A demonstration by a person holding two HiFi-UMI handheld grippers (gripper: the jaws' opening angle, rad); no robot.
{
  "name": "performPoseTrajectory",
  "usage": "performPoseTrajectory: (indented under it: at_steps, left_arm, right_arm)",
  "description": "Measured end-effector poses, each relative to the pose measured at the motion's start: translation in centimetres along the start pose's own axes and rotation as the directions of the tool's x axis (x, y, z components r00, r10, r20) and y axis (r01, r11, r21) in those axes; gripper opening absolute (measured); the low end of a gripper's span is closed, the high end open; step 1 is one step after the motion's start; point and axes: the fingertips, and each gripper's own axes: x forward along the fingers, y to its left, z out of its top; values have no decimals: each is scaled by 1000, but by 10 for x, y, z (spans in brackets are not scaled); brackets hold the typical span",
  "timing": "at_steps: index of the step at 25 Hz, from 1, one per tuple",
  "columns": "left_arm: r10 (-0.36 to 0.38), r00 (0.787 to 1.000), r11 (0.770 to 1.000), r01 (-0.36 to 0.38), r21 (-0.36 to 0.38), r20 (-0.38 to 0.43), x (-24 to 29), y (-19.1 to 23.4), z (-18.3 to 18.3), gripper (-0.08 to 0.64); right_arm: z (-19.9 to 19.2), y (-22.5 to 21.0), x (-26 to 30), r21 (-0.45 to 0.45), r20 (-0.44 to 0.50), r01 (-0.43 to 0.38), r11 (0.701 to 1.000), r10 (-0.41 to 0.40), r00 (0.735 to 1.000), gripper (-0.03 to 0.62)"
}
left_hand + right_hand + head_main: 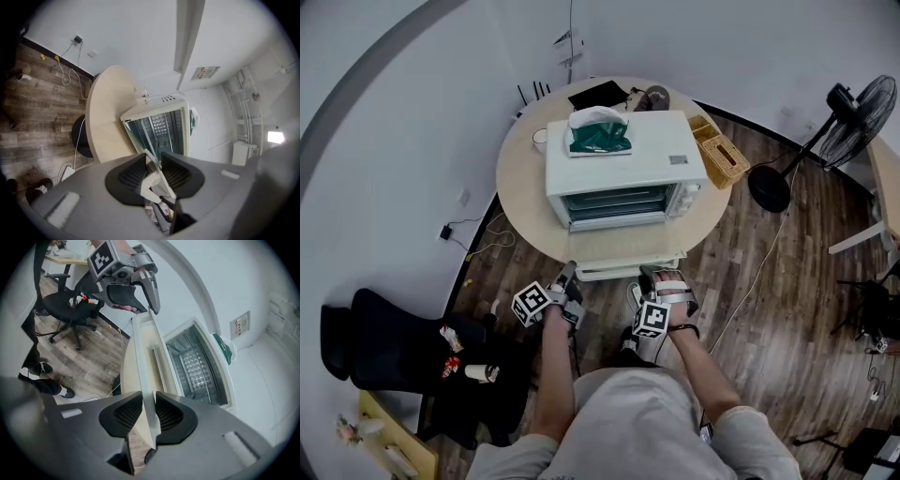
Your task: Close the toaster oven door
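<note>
A white toaster oven (623, 155) stands on the round table (520, 187), and its door (628, 267) hangs open and flat over the near edge. My left gripper (569, 272) is at the door's left front corner and my right gripper (649, 274) at its right front edge. In the right gripper view the door's rim (145, 357) runs between the jaws of the right gripper (149, 411), with the pads against it. In the left gripper view the door's corner (140, 140) sits between the jaws of the left gripper (154, 166). The oven cavity (194, 364) is empty.
A green and white bag (600, 131) lies on top of the oven. A wicker basket (724, 155) sits at the table's right edge. A standing fan (858, 108) is to the right, and a black office chair (384, 352) to my left. Cables lie on the wooden floor.
</note>
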Motion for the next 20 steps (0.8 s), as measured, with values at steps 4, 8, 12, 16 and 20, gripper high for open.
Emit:
performPoseTrajectory:
  at_steps: [4, 8, 12, 16, 20]
  left_arm:
    - [-23, 999, 1000, 23, -16, 24, 1, -8, 5, 153]
    - [-31, 998, 999, 32, -16, 48, 1, -14, 10, 153]
    - [-49, 996, 998, 51, -23, 76, 1, -23, 16, 152]
    - [-51, 996, 998, 53, -26, 73, 4, -24, 17, 153]
    - [-61, 996, 998, 62, -24, 72, 6, -28, 21, 153]
  right_arm:
    - [3, -8, -1, -15, 12, 9, 1000, -9, 1000, 85]
    - [6, -19, -5, -36, 28, 23, 999, -22, 999, 83]
    - [9, -29, -4, -38, 44, 33, 999, -32, 999, 83]
    - [9, -31, -5, -35, 46, 35, 999, -33, 998, 83]
    - [11, -38, -5, -45, 50, 49, 998, -46, 998, 84]
